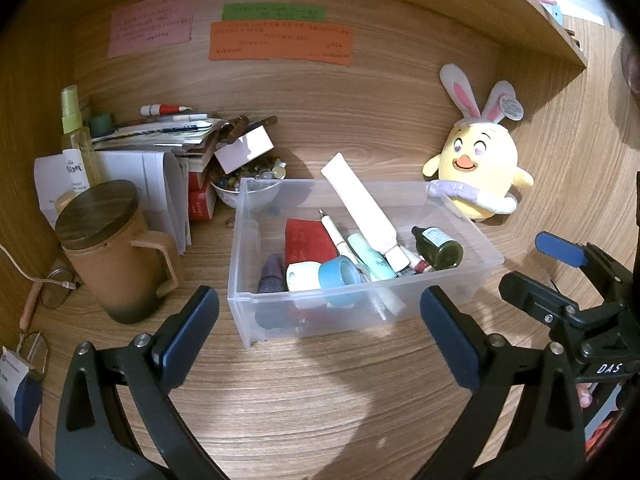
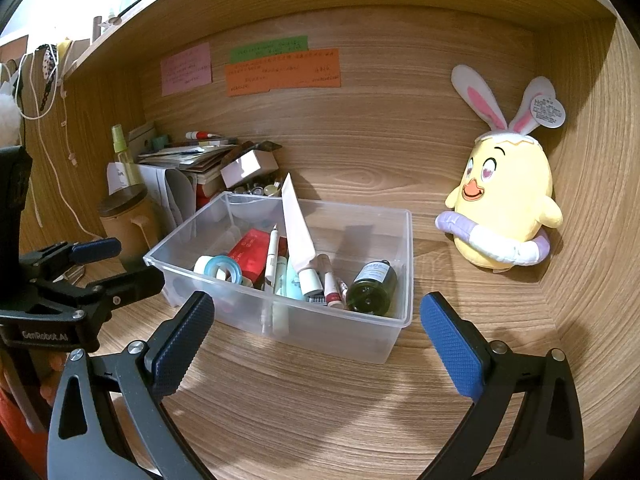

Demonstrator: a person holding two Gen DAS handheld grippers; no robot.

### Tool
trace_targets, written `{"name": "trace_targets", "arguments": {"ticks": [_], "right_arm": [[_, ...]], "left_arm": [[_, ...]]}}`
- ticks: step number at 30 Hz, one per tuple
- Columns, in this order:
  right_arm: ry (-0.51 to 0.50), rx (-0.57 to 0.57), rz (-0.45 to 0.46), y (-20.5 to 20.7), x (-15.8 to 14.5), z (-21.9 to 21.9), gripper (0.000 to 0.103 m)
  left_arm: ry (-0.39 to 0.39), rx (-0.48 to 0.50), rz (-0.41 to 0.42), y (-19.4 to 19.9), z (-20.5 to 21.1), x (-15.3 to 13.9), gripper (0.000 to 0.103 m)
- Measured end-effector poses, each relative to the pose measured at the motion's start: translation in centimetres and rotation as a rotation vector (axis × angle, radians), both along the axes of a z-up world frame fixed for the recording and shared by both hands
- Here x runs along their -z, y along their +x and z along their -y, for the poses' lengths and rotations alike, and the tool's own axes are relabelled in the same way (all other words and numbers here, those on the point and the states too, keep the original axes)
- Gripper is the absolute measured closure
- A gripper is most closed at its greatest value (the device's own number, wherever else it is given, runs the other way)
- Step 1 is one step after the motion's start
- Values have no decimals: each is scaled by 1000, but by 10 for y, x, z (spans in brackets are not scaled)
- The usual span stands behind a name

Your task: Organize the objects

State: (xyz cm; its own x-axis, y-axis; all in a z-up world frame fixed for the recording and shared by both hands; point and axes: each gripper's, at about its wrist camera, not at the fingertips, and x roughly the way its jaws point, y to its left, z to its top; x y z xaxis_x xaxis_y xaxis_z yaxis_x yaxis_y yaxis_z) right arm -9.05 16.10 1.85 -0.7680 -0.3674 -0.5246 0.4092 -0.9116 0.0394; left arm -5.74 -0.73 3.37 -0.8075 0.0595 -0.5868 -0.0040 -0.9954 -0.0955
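Both my grippers, left [image 1: 320, 336] and right [image 2: 316, 340], hang spread wide and empty before the bin [image 1: 360, 304]. Small items already lie inside; the plush [image 2: 506, 204] and mug [image 1: 116, 252] remain outside, judging by eye.

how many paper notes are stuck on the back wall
3: a pink note at the left, a green strip to its right, and an orange note just below the green one.

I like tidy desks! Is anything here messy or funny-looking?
Yes. The white tube leans tilted in the clear bin, poking above its rim, and the dark bottle lies on its side. Behind, papers sit in a sloppy pile.
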Motion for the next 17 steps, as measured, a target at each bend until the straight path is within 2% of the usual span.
{"name": "trace_targets", "arguments": {"ticks": [8,17], "right_arm": [[4,5,5,0,1,0,0],[4,12,21,-4,6,0,0]], "left_arm": [[33,23,18,0,-2,5,1],[35,20,18,-1,-2,5,1]]}}
